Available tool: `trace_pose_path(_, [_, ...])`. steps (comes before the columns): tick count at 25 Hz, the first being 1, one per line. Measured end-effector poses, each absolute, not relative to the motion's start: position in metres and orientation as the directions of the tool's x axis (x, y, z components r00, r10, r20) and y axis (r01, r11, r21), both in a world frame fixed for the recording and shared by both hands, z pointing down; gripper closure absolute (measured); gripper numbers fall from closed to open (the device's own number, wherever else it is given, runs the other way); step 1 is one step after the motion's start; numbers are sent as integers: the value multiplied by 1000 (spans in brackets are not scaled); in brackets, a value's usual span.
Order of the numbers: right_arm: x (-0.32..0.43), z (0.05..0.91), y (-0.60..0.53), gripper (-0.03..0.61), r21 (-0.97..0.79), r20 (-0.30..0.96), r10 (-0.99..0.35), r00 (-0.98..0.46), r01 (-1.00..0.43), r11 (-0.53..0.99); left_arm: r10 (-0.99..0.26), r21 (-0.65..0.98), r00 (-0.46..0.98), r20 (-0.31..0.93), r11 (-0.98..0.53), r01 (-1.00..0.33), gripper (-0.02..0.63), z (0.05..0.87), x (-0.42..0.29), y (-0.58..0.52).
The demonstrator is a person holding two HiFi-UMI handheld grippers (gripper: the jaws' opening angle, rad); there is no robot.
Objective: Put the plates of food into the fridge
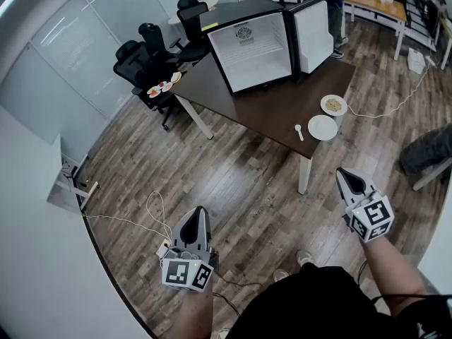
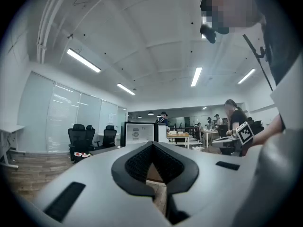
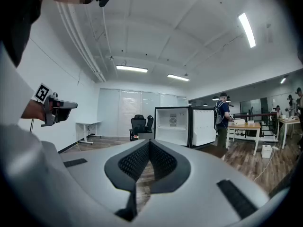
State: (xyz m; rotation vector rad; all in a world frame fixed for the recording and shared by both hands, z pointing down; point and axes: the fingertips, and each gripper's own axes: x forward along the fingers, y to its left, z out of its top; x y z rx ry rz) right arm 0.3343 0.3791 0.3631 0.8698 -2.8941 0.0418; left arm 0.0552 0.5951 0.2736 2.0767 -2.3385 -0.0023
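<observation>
Plates (image 1: 333, 105), two on one table (image 1: 263, 111), one open fridge (image 1: 251, 48)

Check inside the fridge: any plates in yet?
Nothing yet: only a bare wire shelf shows in the fridge. Its door pockets are too small to judge.

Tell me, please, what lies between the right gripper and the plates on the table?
Head view: only bare wooden floor separates the right gripper from the table edge where the empty plate and food plate sit.
</observation>
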Motion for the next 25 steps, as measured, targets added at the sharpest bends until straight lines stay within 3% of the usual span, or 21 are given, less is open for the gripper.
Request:
trace_pose_path(15, [305, 399, 292, 573, -18, 134, -492, -860, -499, 867, -983, 27, -181, 42, 183, -983, 611, 298, 61, 519])
trace_pose_path(25, [271, 430, 247, 572, -46, 170, -551, -817, -565, 824, -993, 32, -102, 56, 104, -994, 611, 317, 8, 442])
